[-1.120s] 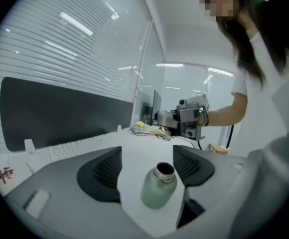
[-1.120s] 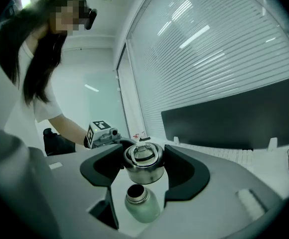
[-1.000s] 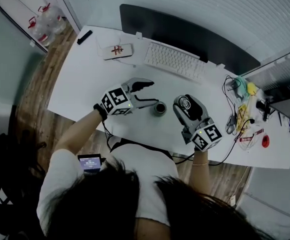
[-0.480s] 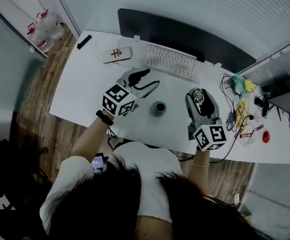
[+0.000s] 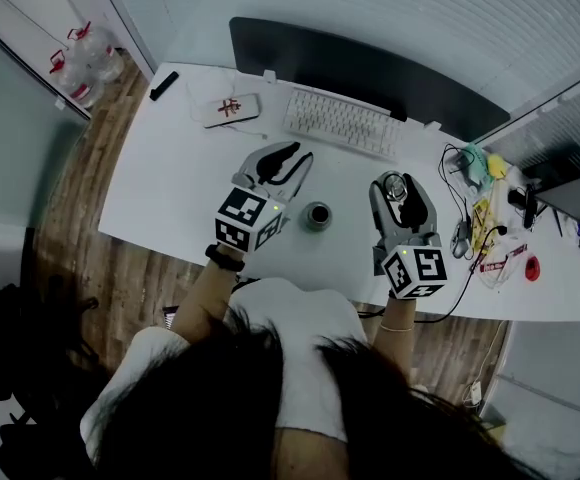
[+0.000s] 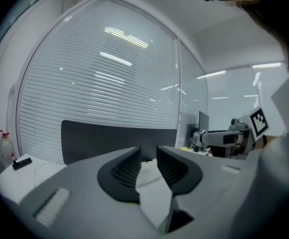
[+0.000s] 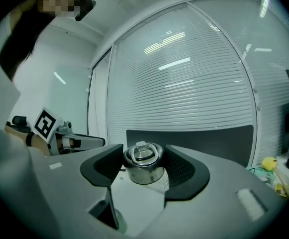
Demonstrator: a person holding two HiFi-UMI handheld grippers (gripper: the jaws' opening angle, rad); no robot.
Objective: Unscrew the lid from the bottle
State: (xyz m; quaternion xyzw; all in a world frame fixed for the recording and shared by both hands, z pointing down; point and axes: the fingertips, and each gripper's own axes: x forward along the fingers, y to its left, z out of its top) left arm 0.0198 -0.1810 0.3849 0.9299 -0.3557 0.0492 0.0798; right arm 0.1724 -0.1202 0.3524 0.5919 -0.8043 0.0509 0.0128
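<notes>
**A:** White desk filled the middle of the head view. Where on it was the bottle?

**B:** Near the centre of the frame, towards the desk's lower edge. It stood upright with its mouth uncovered, between the two tools and apart from both.

**A:** And the lid?

**B:** Off the bottle, right of centre in the head view. It was a metal cap with a ring on top, and the right gripper clenched it, one pad pressed on each side.

**A:** What about the left gripper?

**B:** Left of the bottle. Its jaws had just been closing, and a narrow gap remained between them with nothing in it, so it grasped nothing.

**A:** What lay further out?

**B:** A keyboard sat above the bottle, and a dark monitor ran along the desk's upper edge. A small white device and a black bar lay at upper left. Tangled cables crowded the right end.

**A:** Beyond the desk?

**B:** Wooden floor at the left, with water jugs in the upper left corner. Closed blinds filled the wall behind the monitor.
</notes>
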